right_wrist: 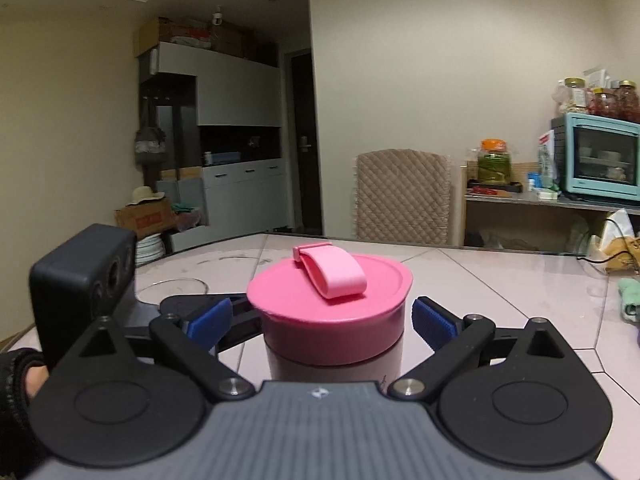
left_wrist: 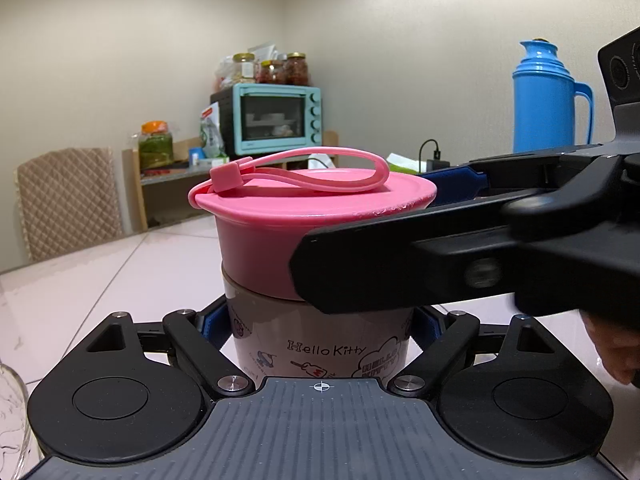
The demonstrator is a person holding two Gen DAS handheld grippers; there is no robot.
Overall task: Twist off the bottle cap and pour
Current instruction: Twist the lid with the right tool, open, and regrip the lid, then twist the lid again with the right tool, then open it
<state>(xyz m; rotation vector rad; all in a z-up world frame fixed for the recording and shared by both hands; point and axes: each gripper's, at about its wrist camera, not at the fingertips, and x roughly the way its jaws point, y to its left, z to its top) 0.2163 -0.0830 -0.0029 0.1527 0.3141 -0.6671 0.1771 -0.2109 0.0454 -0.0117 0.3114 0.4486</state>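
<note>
Left claw (left_wrist: pixel 320 326) clenched on the bottle (left_wrist: pixel 320 344), its blue pads pressed to the body just below the pink cap (left_wrist: pixel 316 216); I judged this hold was there to keep the bottle upright on the worktop (left_wrist: pixel 100 280) and stop it spinning. Right claw (right_wrist: pixel 324 320) released, pads standing apart on either side of the cap (right_wrist: pixel 330 312), not touching it, lined up to bite the cap wall for the unscrewing turn. The cap's pink strap (right_wrist: pixel 332 272) lay folded across the top, clear of both pads. Cap looked fully seated, so unscrewing not yet begun. Ahead of the right claw and to its left, a glass rim (right_wrist: pixel 172 286) sat on the worktop, likely the pour target. A blue thermos (left_wrist: pixel 550 96) stood well beyond the left claw, out of the way. The right claw's near finger crossed the left view, hiding part of the cap.
</note>
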